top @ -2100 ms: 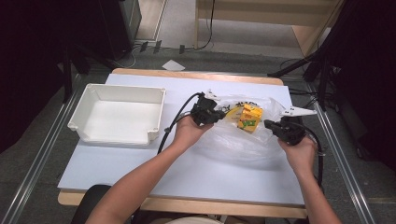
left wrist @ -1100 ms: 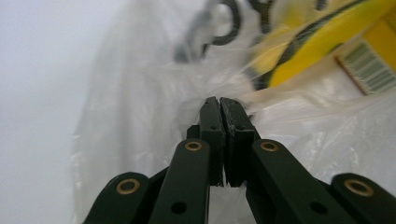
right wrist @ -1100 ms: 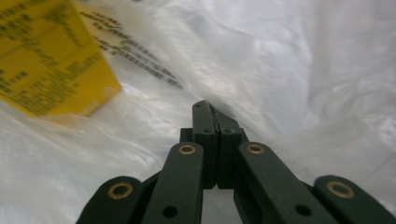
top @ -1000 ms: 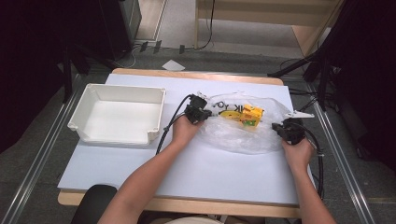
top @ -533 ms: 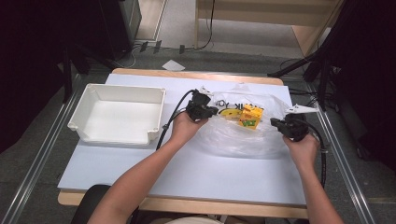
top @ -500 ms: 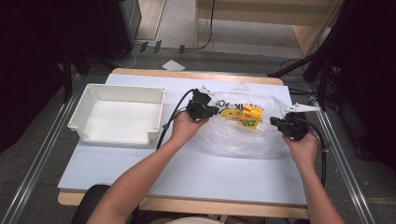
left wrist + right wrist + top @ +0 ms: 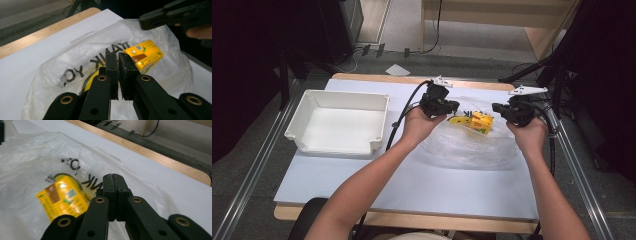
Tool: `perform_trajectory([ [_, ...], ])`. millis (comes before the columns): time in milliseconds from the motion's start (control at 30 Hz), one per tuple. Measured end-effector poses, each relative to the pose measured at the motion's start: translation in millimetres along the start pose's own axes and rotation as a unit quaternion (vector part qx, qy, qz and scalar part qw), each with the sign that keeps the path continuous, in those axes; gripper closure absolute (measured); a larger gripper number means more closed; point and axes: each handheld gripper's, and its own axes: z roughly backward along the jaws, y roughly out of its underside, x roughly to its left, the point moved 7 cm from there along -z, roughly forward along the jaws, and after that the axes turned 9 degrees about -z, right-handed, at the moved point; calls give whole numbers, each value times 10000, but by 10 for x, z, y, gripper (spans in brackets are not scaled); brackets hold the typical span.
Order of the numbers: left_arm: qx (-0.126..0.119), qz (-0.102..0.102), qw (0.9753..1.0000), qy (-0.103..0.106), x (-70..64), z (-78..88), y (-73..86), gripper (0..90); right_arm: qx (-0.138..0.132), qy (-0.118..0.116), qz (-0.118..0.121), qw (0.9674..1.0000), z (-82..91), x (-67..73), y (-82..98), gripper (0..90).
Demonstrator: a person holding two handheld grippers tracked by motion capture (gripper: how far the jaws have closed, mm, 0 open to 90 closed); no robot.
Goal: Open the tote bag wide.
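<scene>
High view: the yellow box lies inside the clear plastic bag, between the left gripper and the right gripper, each pinching bag film, jaws closed.

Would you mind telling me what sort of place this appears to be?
Probably a lab recording station: a white table framed by metal rails, cables on the floor, and dark stands around it.

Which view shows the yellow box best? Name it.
Left gripper view: the yellow box lies sharp inside the plastic bag, label facing up. Right gripper view shows it blurred; high view shows it small.
</scene>
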Motion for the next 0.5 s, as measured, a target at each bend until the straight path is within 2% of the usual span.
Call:
perform_trajectory([
  [33,43,68,9999,71,-34,-82,-6,881,4,-2,-26,10000,-52,-25,-9,900],
  [100,236,113,9996,79,-57,-231,52,887,64,26,-159,9999,-168,-89,21,900],
  [133,338,158,9993,43,-59,-317,113,892,117,-39,-277,9995,-226,-118,57,900],
  [200,515,339,9980,131,-75,-452,279,896,237,-110,-470,9986,-308,-168,159,900],
  [233,605,319,9976,132,-89,-497,374,896,256,-120,-521,9982,-331,-183,215,900],
  [267,656,317,9973,123,-112,-530,466,897,222,-110,-510,9984,-342,-197,270,900],
  [367,750,350,9965,143,-168,-592,691,898,366,-222,-574,9974,-370,-201,437,900],
  [500,868,269,9957,173,-255,-639,883,898,556,-305,-431,9971,-422,-162,601,900],
])
